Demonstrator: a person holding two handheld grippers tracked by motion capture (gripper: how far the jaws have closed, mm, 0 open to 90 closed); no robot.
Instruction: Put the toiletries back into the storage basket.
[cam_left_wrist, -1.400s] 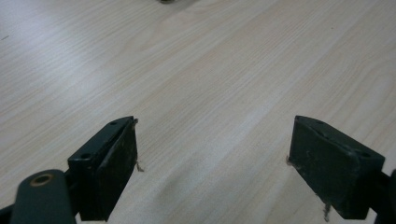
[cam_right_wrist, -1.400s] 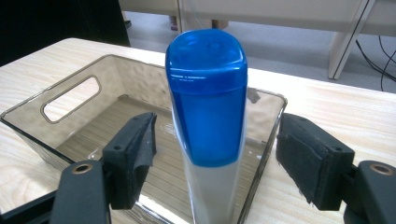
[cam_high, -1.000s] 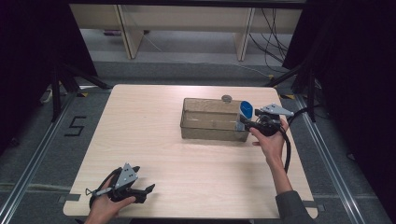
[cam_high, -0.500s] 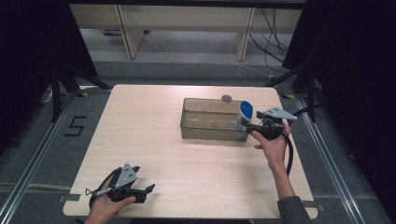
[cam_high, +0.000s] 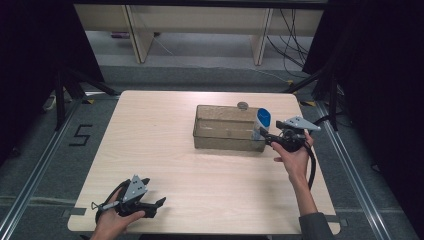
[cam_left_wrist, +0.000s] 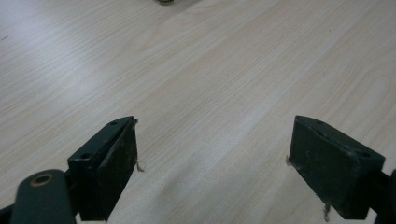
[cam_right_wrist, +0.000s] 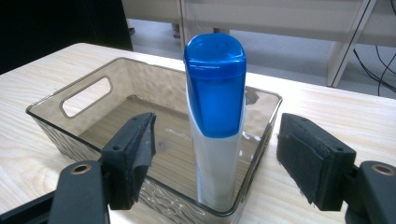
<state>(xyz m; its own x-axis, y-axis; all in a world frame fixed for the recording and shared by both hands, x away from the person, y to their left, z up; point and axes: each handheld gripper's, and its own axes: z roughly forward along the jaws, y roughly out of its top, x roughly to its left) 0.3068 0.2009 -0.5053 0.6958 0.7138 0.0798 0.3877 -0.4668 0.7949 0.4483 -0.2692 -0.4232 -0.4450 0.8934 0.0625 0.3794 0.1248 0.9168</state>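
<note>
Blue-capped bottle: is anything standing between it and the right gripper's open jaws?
Nothing visible does. The blue-capped bottle stands upright inside the tray, against its near end wall, and the right gripper has its jaws open on either side of it, apart from it. The space between jaws and bottle is free above the tray's low rim.

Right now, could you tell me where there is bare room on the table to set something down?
The wide stretch of table left of the clear bin is bare, as is the middle strip between the bin and the left tongs. It is crowded at the bin's right end, where the blue-capped bottle stands beside the right tongs.
</note>
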